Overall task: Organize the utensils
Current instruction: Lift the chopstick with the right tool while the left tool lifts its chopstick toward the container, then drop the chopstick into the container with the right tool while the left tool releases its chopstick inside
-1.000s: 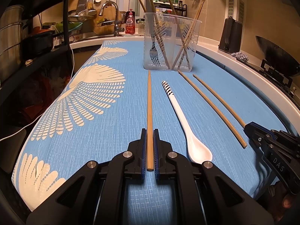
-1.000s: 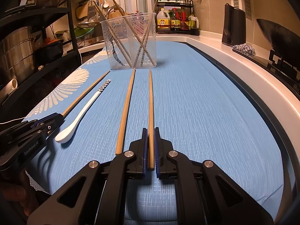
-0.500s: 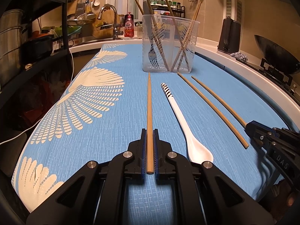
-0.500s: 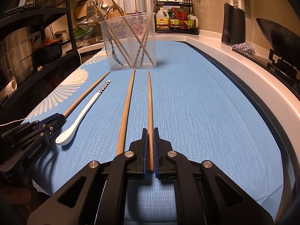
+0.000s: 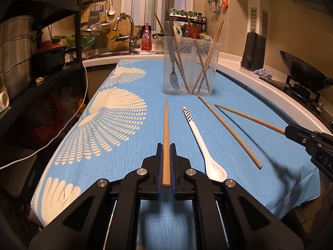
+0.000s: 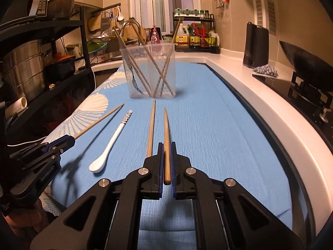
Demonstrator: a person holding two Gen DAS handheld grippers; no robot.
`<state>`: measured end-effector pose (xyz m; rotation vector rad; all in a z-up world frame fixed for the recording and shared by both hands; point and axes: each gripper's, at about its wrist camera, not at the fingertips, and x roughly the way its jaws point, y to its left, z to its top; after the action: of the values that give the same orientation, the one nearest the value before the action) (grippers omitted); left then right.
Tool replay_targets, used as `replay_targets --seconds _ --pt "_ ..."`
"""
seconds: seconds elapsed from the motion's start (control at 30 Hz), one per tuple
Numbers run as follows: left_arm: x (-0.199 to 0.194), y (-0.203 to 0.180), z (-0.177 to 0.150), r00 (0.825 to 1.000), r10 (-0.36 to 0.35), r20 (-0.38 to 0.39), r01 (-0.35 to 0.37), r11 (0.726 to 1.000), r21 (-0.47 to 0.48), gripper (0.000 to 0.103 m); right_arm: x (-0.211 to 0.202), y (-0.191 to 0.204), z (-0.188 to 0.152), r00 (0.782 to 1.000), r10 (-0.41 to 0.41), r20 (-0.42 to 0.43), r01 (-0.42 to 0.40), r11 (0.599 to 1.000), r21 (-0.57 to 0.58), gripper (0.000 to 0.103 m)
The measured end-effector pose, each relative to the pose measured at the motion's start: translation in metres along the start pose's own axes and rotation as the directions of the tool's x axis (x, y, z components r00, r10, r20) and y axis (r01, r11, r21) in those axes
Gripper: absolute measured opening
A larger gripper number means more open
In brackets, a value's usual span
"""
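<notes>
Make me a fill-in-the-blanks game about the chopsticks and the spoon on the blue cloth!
1. Each pair of tongs, left and right, is shut on one ____.
2. The spoon lying on the cloth is ____ in colour.
3. The clear cup holds chopsticks and one metal ____.
4. Between the spoon and the right tongs' chopstick, ____ loose chopstick lies on the cloth.

Missing words: chopstick; white; fork; one
</notes>
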<state>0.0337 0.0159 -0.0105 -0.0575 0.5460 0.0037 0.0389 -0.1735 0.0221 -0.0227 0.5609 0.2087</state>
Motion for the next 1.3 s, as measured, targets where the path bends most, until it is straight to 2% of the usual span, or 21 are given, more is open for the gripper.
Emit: replay_targets --seconds 0.27,0.53,0.73,0.93,1.1,1.23,1.3 --pt "-0.031 -0.001 0.027 0.997 -0.008 0.083 0.005 1.0 0.026 0.007 -0.018 -0.006 0.033 0.999 0.008 0.042 -0.007 1.0 -0.006 0.006" --pt "-0.04 0.006 0.091 0.988 -0.023 0.155 0.016 0.999 0.046 0.007 -0.022 -0.012 0.101 0.995 0.065 0.07 -0.064 0.998 -0.021 0.006" --pt "-0.031 0.013 0.156 0.985 -0.074 0.153 0.07 0.997 0.031 0.007 -0.015 -0.012 0.157 0.992 0.098 0.081 -0.096 0.995 -0.029 0.006" --pt "-0.024 0.011 0.212 0.988 -0.111 0.104 0.107 0.993 0.039 0.007 -0.008 -0.008 0.204 0.987 0.144 0.075 -0.141 0.989 -0.047 0.006" --pt "-0.022 0.009 0.256 0.982 -0.169 0.087 0.168 0.986 0.02 0.007 -0.012 -0.005 0.244 0.978 0.172 0.116 -0.165 0.984 -0.066 0.006" --pt "-0.017 0.009 0.294 0.969 -0.222 0.105 0.224 0.974 -0.01 0.007 -0.015 -0.001 0.281 0.97 0.172 0.17 -0.159 0.984 -0.086 0.006" --pt "-0.012 0.004 0.312 0.966 -0.225 0.127 0.227 0.974 -0.005 0.007 -0.016 0.0 0.299 0.964 0.174 0.199 -0.159 0.983 -0.09 0.006"
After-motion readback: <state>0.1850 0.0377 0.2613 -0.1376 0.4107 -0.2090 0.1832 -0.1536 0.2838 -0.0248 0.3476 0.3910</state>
